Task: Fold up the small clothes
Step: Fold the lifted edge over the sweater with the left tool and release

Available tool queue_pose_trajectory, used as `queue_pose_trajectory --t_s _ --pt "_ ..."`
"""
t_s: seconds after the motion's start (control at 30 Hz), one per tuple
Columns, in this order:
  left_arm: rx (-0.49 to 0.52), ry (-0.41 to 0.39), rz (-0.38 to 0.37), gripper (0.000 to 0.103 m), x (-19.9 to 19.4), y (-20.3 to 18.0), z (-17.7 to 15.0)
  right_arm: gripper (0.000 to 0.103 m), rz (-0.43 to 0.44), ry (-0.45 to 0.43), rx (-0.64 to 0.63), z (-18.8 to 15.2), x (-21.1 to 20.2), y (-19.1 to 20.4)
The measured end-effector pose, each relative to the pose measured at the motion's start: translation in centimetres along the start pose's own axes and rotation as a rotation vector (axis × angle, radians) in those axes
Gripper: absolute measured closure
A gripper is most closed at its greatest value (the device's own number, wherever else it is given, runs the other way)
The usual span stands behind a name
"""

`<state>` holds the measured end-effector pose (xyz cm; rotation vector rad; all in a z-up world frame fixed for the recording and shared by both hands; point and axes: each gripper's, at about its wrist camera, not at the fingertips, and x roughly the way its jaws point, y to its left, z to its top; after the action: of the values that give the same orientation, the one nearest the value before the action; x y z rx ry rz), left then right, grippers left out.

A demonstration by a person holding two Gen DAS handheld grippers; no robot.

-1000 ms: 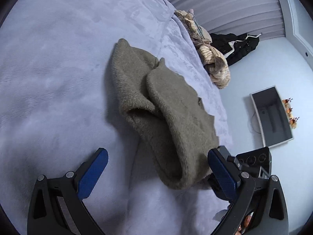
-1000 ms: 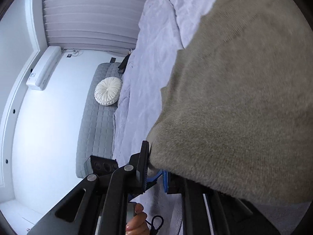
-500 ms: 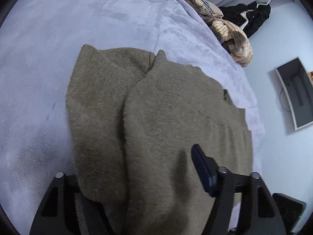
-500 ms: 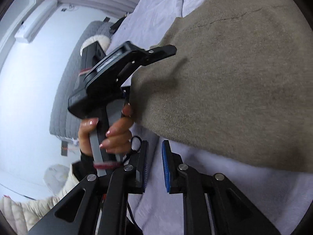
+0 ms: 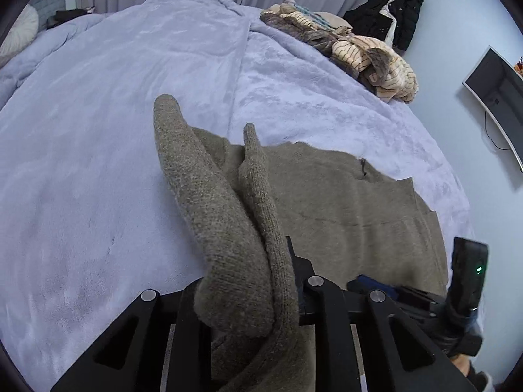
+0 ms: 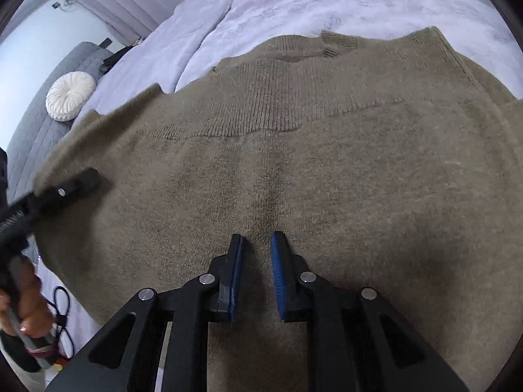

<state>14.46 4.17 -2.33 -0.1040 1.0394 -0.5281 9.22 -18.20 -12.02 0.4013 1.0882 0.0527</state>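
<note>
Left wrist view: at 6 o'clock the left gripper (image 5: 258,297) is clamping one bunched fold of the single olive knit garment (image 5: 343,202); its two fingers are sitting close together with the cloth pinched between them, and the pads themselves are hidden by the knit. Two rounded ridges of the fold are rising from the clamp toward 12 o'clock. The rest of the garment is lying flat on the lavender blanket (image 5: 98,163), spreading toward 3 o'clock. At 4 o'clock, part of the right gripper (image 5: 376,285) is resting at the garment's near edge. Farther off, at 1 o'clock, one pile of striped and tan clothes (image 5: 359,55) is lying at the blanket's far edge; beyond it one black coat (image 5: 392,9) is hanging against the wall. At 3 o'clock one screen (image 5: 497,94) is mounted on the wall.

Right wrist view: at 6 o'clock the right gripper (image 6: 256,271) is hovering over the garment (image 6: 327,163) with its two blue pads (image 6: 279,274) narrowly parted and nothing between them. At 9 o'clock the left gripper (image 6: 70,187) is touching the garment's left edge, and one hand (image 6: 29,297) is holding its handle at 8 o'clock. Beyond, the blanket (image 6: 294,3) is stretching to 12 o'clock; at 10 o'clock one round white cushion (image 6: 70,96) is lying on a grey quilted surface (image 6: 36,130).
</note>
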Motion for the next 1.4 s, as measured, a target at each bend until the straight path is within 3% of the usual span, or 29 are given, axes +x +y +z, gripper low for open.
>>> queue_pose_trajectory --t_s 0.1,0.2,0.3,0.4,0.53,0.6,0.7,0.73,0.77,0.8,0.83,0.9,1.0,1.1,1.17,1.27,1.37,1.4 --pt "0.057 -0.036 -0.025 0.082 -1.3 -3.5 1.5 0.085 0.046 -0.023 -0.012 -0.3 -0.5 -0.4" --pt "0.152 -0.049 -0.045 0.082 -1.7 -8.5 2.3 0.084 0.179 -0.027 0.062 -0.4 -1.8 -2.7" --pt "0.293 -0.041 -0.071 0.082 -1.0 -14.3 2.4 0.082 0.252 -0.114 0.138 -1.1 -5.2 -5.4" --pt "0.399 0.013 -0.096 0.082 1.8 -19.5 1.6 0.079 0.321 -0.196 0.225 -2.5 -8.3 -9.1" --pt "0.471 0.123 -0.101 0.082 7.2 -23.8 -1.2 0.075 0.381 -0.189 0.366 -4.9 -8.5 -14.3" --pt "0.473 0.159 -0.087 0.081 8.7 -24.4 -2.2 0.075 0.462 -0.200 0.420 -6.0 -8.2 -15.8" --pt "0.461 0.151 -0.078 0.080 7.9 -24.1 -2.6 0.075 0.479 -0.206 0.418 -6.4 -8.3 -16.4" --pt "0.450 0.142 -0.079 0.074 7.2 -23.9 -2.3 0.074 0.480 -0.204 0.420 -6.4 -8.4 -16.6" --pt "0.437 0.128 -0.091 0.050 6.6 -23.6 -1.9 0.073 0.489 -0.208 0.431 -6.3 -8.2 -16.7" --pt "0.416 0.083 -0.103 0.019 5.2 -23.3 -1.5 0.069 0.511 -0.217 0.456 -6.2 -8.1 -16.8" --pt "0.404 0.032 -0.102 0.010 4.2 -23.1 -1.2 0.062 0.545 -0.236 0.495 -6.0 -7.9 -17.4" --pt "0.412 -0.068 -0.123 0.007 1.5 -22.4 -0.7 0.057 0.621 -0.278 0.575 -6.3 -7.9 -18.1" --pt "0.406 -0.120 -0.081 0.007 -0.3 -20.8 -0.5 0.046 0.767 -0.324 0.696 -6.8 -7.5 -19.6" --pt "0.315 -0.140 -0.002 0.007 -0.2 -17.1 -0.3 0.034 0.902 -0.351 0.797 -7.2 -6.3 -20.1" --pt "0.234 -0.109 0.047 0.007 0.9 -14.1 -0.4 0.033 0.942 -0.339 0.815 -6.7 -6.0 -19.8" --pt "0.166 -0.009 0.130 0.007 3.1 -10.2 -1.5 0.033 0.877 -0.258 0.742 -4.4 -6.2 -19.7" --pt "0.154 0.024 0.183 0.007 4.5 -8.4 -2.7 0.034 0.707 -0.178 0.590 -1.5 -7.1 -17.9" --pt "0.143 0.031 0.192 0.007 4.7 -7.9 -2.9 0.048 0.632 -0.158 0.522 -0.4 -7.1 -16.8"
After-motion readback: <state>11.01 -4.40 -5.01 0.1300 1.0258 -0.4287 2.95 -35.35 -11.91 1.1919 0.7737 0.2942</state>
